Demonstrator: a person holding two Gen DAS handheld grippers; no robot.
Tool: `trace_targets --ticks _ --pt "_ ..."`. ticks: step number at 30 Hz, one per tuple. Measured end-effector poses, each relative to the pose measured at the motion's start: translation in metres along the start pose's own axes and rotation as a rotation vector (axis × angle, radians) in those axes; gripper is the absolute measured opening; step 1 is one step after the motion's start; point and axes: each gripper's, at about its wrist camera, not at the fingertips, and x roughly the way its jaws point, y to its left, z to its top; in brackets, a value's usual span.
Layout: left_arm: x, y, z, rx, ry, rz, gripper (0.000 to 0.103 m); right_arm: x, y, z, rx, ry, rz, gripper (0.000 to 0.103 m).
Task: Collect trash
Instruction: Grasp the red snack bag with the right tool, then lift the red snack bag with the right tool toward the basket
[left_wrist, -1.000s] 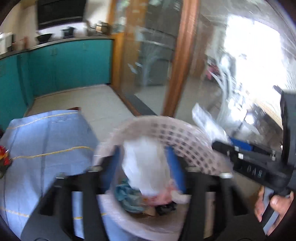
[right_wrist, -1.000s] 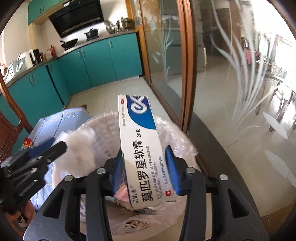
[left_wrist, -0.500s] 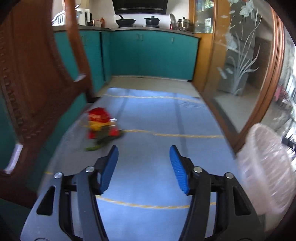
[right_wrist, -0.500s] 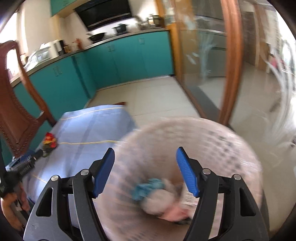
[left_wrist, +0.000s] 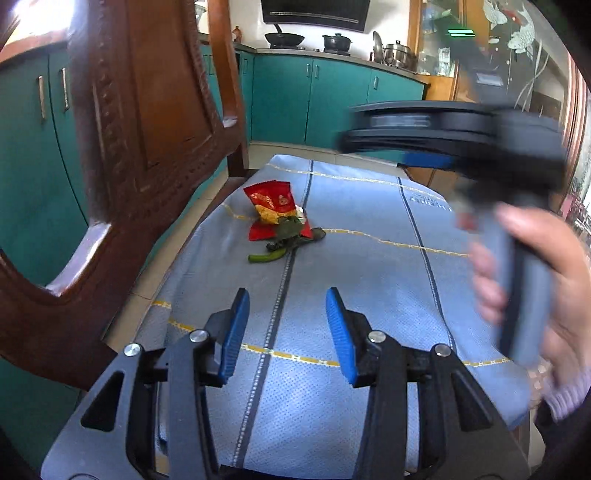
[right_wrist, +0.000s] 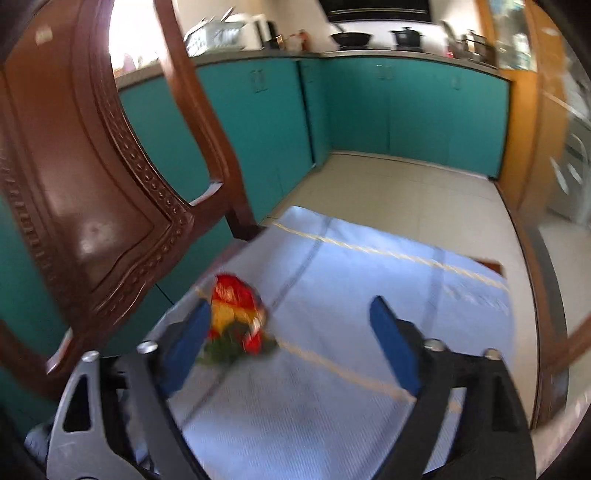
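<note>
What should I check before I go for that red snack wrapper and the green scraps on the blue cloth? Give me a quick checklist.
1. Trash located: red wrapper with green scraps lying on the blue cloth: ok.
2. Left gripper empty: ok, nothing between its pads; jaws closing, perhaps too narrow for the wrapper.
3. Right gripper empty: ok, jaws opening wide, nothing pressed between them.
4. Path clear: ok for the left; bare cloth lies ahead.
5. Grippers apart from each other: cannot tell; the right one crosses the left view, blurred.
6. Wooden chair clearance: cannot tell; it stands close beside the wrapper.
</note>
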Motion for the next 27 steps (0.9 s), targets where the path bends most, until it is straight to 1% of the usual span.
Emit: trace_targets --ticks 4,6,7,9,10,11,12,13,14,15,16,17,20,24,27 --pt "0.003 0.011 -0.001 -0.032 0.019 -0.013 0.044 0.052 0.019 0.015 -0.031 0.092 0.055 0.090" --pt "0.001 0.011 -0.001 -0.032 0.015 -0.013 0.044 0.071 0.023 0.014 -0.031 0.128 0.050 0.090" --pt "0.000 0.010 -0.001 -0.022 0.007 -0.012 0.044 0.082 0.023 0.012 -0.020 0.153 0.032 0.090" --pt "-0.001 0.006 -0.002 0.003 0.000 -0.013 0.044 0.093 0.022 0.008 -0.003 0.180 0.040 0.090" --pt "0.000 0.006 -0.002 0.006 0.001 -0.016 0.044 0.099 0.022 0.004 -0.003 0.194 0.041 0.086" --pt "0.000 0.006 -0.002 0.003 0.003 -0.019 0.044 0.101 0.023 0.001 -0.010 0.198 0.033 0.073" --pt "0.001 0.008 -0.001 -0.005 0.005 -0.023 0.044 0.101 0.022 -0.003 -0.018 0.204 0.023 0.063" --pt "-0.001 0.009 -0.001 -0.012 0.003 -0.027 0.044 0.102 0.021 -0.006 -0.015 0.215 0.022 0.042" --pt "-0.003 0.010 -0.001 -0.020 0.000 -0.031 0.044 0.103 0.019 -0.009 0.003 0.227 0.053 0.020" --pt "-0.003 0.011 -0.001 -0.024 -0.003 -0.034 0.044 0.104 0.020 -0.011 0.010 0.234 0.075 0.016" --pt "-0.004 0.011 -0.001 -0.024 -0.003 -0.033 0.044 0.103 0.020 -0.013 0.009 0.237 0.092 0.016" --pt "-0.004 0.011 -0.001 -0.023 0.000 -0.032 0.044 0.100 0.021 -0.014 -0.002 0.230 0.088 0.013" --pt "-0.003 0.011 -0.001 -0.024 0.003 -0.031 0.044 0.085 0.019 -0.019 -0.008 0.208 0.079 0.012" --pt "-0.006 0.012 -0.001 -0.024 0.002 -0.027 0.044 0.051 0.010 -0.023 0.012 0.153 0.055 0.012" --pt "-0.005 0.011 -0.001 -0.023 0.003 -0.027 0.044 0.016 -0.001 -0.034 0.022 0.119 0.024 0.012"
